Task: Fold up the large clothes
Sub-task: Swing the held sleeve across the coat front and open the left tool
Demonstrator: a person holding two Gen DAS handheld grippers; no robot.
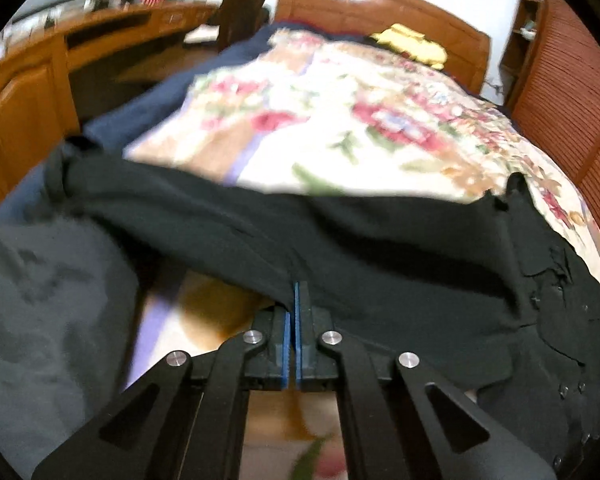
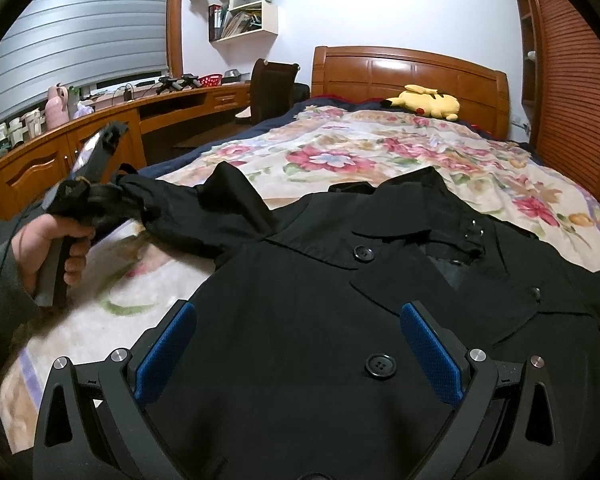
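The bed (image 2: 380,152) carries a floral cover; the black coat (image 2: 300,280) lies face up across its near end, buttons showing. My left gripper (image 1: 293,304) has its jaws clamped together on the sleeve (image 2: 172,208), held out to the coat's side. My right gripper (image 2: 298,354) hovers over the coat's front, jaws wide apart, gripping nothing. Step in hand, as I judge: folding the sleeve inward. Next move: carry the sleeve across the chest, then release.

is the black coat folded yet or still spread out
Spread: the black coat lies front-up on the bed; left gripper grips one sleeve.
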